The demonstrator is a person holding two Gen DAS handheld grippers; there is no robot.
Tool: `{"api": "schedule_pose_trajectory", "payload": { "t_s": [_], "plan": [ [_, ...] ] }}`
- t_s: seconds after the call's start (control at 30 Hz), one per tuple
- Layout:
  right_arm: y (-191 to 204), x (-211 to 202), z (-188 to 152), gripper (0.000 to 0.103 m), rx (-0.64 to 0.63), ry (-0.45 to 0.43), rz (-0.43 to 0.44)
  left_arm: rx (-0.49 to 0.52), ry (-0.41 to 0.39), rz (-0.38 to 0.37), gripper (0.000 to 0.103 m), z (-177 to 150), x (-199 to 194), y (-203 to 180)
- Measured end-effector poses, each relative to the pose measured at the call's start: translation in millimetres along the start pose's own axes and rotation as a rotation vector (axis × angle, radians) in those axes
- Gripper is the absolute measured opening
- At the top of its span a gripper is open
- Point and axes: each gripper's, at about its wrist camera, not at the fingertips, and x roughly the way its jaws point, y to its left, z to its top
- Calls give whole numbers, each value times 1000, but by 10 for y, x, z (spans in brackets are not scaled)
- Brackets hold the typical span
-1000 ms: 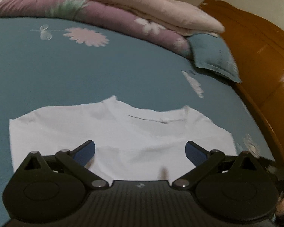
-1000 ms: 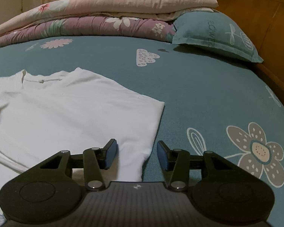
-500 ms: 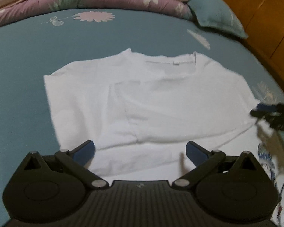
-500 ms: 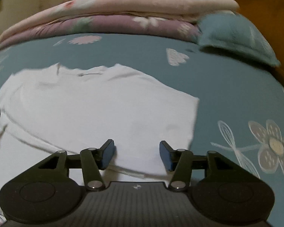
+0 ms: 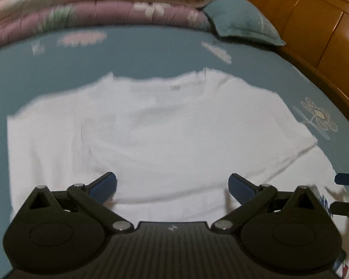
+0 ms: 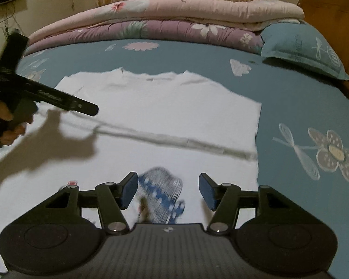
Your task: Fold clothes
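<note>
A white T-shirt (image 5: 165, 127) lies flat on the teal bedsheet, collar toward the far side, with a fold line across its middle; it also shows in the right wrist view (image 6: 165, 107). A blue and white print (image 6: 161, 195) shows on the near part of the shirt. My left gripper (image 5: 172, 187) is open and empty above the shirt's near part. My right gripper (image 6: 168, 190) is open and empty above the print. The left gripper also shows at the left of the right wrist view (image 6: 90, 109), held by a hand, apart from the cloth.
Folded pink and purple quilts (image 6: 162, 21) lie stacked at the far side of the bed. A teal pillow (image 6: 300, 51) lies at the far right. A wooden headboard (image 5: 314, 30) runs along the right. The teal flowered sheet (image 6: 302, 107) surrounds the shirt.
Both grippers have pulled back and risen, so more of the shirt shows. The right gripper has opened wider and now hangs over the printed near part.
</note>
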Motion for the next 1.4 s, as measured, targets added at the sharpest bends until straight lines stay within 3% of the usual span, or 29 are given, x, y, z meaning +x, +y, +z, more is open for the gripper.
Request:
{"api": "schedule_pose_trajectory", "payload": {
  "t_s": [0.23,0.47,0.57,0.73,0.83,0.97,1.13,1.27,1.4],
  "plan": [
    [-31,-43,-170,67,42,28,4,147,27,36,102,-97,-444,-286],
    [50,-362,-277,68,79,7,58,196,45,25,102,-327,-1011,-644],
    [73,-515,-417,70,93,9,92,208,60,20,102,-585,-1210,-784],
    [31,-647,-736,72,146,48,108,166,90,11,102,-1126,-1443,-952],
    [-14,-708,-951,72,164,88,72,118,116,15,102,-1423,-1489,-961],
    [-84,-868,-1216,73,182,79,60,-19,157,38,102,-1759,-1544,-777],
    [-155,-1044,-1381,76,208,71,54,-77,125,48,102,-1878,-1785,-708],
    [-144,-1049,-1407,82,227,77,50,-57,96,61,102,-1844,-1864,-817],
    [-38,-1023,-1414,88,199,76,20,-19,78,25,102,-1838,-1812,-1029]
  ]
}}
